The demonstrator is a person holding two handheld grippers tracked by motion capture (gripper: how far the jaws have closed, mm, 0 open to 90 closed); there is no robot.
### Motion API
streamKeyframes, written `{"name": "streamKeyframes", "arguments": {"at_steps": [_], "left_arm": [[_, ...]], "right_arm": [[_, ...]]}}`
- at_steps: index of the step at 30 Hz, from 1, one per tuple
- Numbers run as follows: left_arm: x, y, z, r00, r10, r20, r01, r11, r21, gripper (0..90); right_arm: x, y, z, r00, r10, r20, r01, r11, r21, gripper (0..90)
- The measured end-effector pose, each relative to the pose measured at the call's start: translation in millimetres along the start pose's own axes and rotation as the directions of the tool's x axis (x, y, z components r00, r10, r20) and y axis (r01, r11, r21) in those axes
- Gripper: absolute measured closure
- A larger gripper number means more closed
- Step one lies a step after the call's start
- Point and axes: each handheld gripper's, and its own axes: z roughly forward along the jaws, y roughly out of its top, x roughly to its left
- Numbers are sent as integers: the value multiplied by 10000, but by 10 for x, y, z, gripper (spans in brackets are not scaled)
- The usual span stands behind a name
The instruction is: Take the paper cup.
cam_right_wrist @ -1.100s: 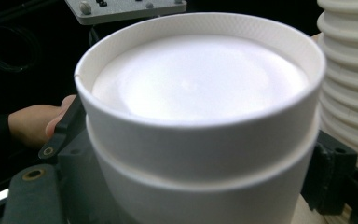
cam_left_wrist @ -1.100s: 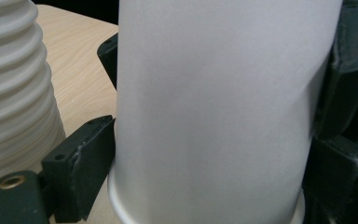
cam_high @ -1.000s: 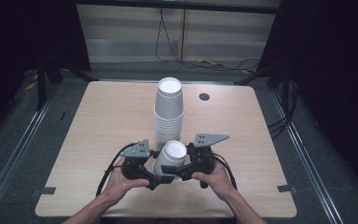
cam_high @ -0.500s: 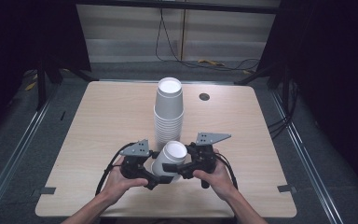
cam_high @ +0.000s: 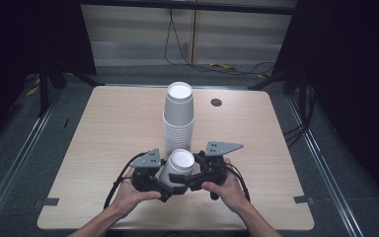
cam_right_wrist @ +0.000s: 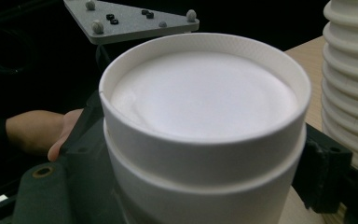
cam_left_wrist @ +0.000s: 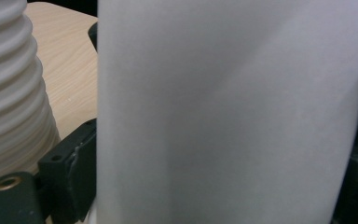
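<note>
With the inverted paper cup point(cam_high: 176, 169) at lower centre clasped by both the left gripper point(cam_high: 164, 183) and the right gripper point(cam_high: 180, 181), it should be kept upright and squeezed gently so that its wall is not crushed.

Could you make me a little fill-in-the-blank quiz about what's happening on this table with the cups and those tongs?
1. The tall stack of cups stands on a ____ table.
2. The paper cups held between the left tongs and right tongs are ____ in colour.
3. Those held cups are turned ____ up.
4. A small dark ____ marks the tabletop's far side.

Missing words: wooden; white; bottom; circle
</note>
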Motion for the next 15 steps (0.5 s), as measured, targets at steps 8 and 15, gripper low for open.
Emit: {"name": "streamKeyframes", "arguments": {"at_steps": [8,15], "left_arm": [[0,-2,-10,9999,13,141,-24,9974,726,144],[30,-4,-40,10000,8,69,-14,9956,940,148]], "right_arm": [[-33,-19,-2,9997,201,-132,-194,9985,517,189],[-58,10,-76,9997,240,-77,-237,9991,359,189]]}}
